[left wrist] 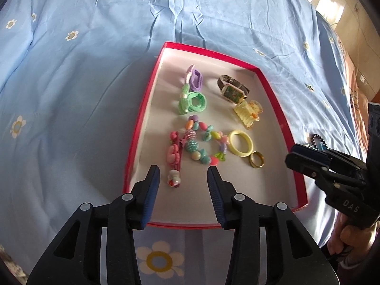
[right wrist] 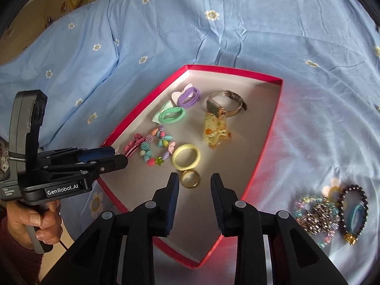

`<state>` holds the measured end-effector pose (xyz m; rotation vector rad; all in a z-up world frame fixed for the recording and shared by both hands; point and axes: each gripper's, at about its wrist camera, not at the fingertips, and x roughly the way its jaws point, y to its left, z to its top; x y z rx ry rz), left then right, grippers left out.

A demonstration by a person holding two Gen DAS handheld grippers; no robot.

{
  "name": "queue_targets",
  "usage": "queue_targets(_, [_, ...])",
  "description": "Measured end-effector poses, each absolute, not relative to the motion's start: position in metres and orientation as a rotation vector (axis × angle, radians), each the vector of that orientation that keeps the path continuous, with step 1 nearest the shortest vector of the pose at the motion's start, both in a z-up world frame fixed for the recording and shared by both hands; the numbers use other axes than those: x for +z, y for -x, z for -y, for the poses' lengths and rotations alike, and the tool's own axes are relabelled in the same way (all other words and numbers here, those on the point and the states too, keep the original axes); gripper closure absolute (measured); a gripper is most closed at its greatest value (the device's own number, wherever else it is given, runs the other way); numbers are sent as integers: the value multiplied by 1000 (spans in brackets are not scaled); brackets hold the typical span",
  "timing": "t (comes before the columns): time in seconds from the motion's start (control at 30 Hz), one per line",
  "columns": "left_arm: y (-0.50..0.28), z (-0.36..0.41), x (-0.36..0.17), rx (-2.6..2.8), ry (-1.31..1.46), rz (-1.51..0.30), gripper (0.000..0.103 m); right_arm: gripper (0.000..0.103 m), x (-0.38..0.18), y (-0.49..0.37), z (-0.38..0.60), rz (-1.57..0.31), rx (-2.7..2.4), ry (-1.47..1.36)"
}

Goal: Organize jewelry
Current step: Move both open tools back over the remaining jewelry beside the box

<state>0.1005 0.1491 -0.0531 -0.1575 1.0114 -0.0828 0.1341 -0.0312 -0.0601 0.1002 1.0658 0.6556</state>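
Note:
A red tray (left wrist: 280, 109) (right wrist: 280, 99) on the bed holds hair ties, a watch (left wrist: 234, 90) (right wrist: 225, 104), a yellow claw clip (left wrist: 248, 114) (right wrist: 216, 128), a bead bracelet (left wrist: 204, 140) (right wrist: 156, 147), pink clips (left wrist: 174, 154), a yellow bangle (left wrist: 241, 143) (right wrist: 186, 159) and a gold ring (left wrist: 257, 159) (right wrist: 190, 178). My left gripper (left wrist: 182, 173) (right wrist: 118, 156) is open and empty over the tray's near left. My right gripper (right wrist: 194, 182) (left wrist: 299, 156) is open and empty just behind the gold ring. Bracelets (right wrist: 318, 216) (right wrist: 353, 211) lie outside the tray on the right.
The blue flowered bedsheet (left wrist: 95, 83) (right wrist: 261, 23) surrounds the tray. The tray's right half (right wrist: 256, 137) is bare. Floor and a wall show beyond the bed's edge (left wrist: 351, 35).

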Motion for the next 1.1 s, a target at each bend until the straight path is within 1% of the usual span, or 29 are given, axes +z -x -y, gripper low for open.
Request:
queue_targets(0.63, [-89,-85,-36,-220,104,-990,63,72,-50,-106,134,-1035,454,-220])
queue_targets(1.1, [-89,-27,-30,-342,28,-995,63,72,-61,-94,190,-1038,333,-282])
